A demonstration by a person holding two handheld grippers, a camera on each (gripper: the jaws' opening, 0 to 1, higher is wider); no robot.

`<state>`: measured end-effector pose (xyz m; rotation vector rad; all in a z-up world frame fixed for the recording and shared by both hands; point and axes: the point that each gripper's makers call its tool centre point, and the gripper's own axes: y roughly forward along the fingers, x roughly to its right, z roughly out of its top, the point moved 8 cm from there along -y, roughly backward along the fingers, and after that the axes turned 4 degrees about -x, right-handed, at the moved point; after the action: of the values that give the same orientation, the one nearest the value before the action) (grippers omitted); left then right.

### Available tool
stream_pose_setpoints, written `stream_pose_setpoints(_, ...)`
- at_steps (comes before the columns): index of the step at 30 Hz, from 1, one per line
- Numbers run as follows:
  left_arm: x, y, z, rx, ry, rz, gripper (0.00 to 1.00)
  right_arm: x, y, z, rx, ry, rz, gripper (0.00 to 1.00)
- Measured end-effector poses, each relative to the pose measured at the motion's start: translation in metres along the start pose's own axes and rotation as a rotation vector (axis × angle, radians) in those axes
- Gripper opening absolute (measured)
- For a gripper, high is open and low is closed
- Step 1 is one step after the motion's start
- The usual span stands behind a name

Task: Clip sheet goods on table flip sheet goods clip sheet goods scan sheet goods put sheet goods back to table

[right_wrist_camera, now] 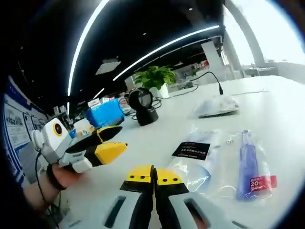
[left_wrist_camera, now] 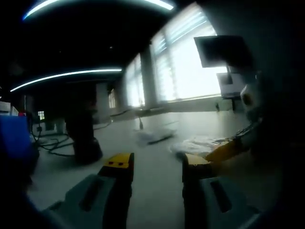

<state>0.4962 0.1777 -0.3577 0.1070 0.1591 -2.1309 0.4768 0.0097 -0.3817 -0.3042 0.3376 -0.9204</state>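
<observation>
- The white worktop point(right_wrist_camera: 267, 90) runs wide through both views, bright by the windows point(left_wrist_camera: 183, 71) on the far side in the left gripper view.
- Clear sheet goods packets lie flat on it: one with a black label point(right_wrist_camera: 193, 155) just past the right tongs, one holding a blue item with a red tag point(right_wrist_camera: 248, 169) beside it to the right, and another packet point(right_wrist_camera: 217, 107) farther off.
- A black round scanner point(right_wrist_camera: 143, 106) stands on the far part, with a potted plant point(right_wrist_camera: 155, 78) and a blue box point(right_wrist_camera: 105, 113) behind it.
- The left tongs point(right_wrist_camera: 112, 141), held in a hand point(right_wrist_camera: 57, 179), hang above the worktop at the left, jaws parted; their own view point(left_wrist_camera: 156, 164) shows the wide gap, nothing between.
- The right tongs point(right_wrist_camera: 153, 172) are closed, yellow tips pressed together, holding nothing.
</observation>
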Motion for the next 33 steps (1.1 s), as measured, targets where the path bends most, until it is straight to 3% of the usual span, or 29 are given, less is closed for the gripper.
stream_pose_setpoints(3,0.000,0.000,0.000,-0.001,0.001,0.001,0.33,-0.006,0.001,-0.001,0.001,-0.125,-0.046,0.00)
stream_pose_setpoints(8,0.000,0.000,0.000,-0.001,0.002,0.001,0.33,-0.010,0.001,-0.002,0.008,-0.165,-0.034,0.00)
stream_pose_setpoints(10,0.000,0.000,0.000,-0.002,0.004,0.000,0.33,-0.008,-0.001,0.002,0.046,-0.156,-0.012,0.01)
stream_pose_setpoints(14,-0.001,0.000,0.000,-0.001,0.003,0.001,0.33,-0.007,-0.005,0.008,0.077,-0.237,0.010,0.18)
stream_pose_setpoints(20,-0.001,0.000,-0.001,-0.002,0.005,0.000,0.33,-0.004,-0.013,0.011,0.063,-0.496,-0.013,0.35)
stream_pose_setpoints(23,-0.001,0.001,-0.001,-0.003,0.006,0.000,0.33,-0.003,-0.012,0.008,0.028,-0.599,-0.037,0.36)
stream_pose_setpoints(33,-0.002,0.001,-0.001,-0.003,0.007,-0.001,0.33,0.009,-0.001,0.009,-0.012,-0.629,-0.100,0.29)
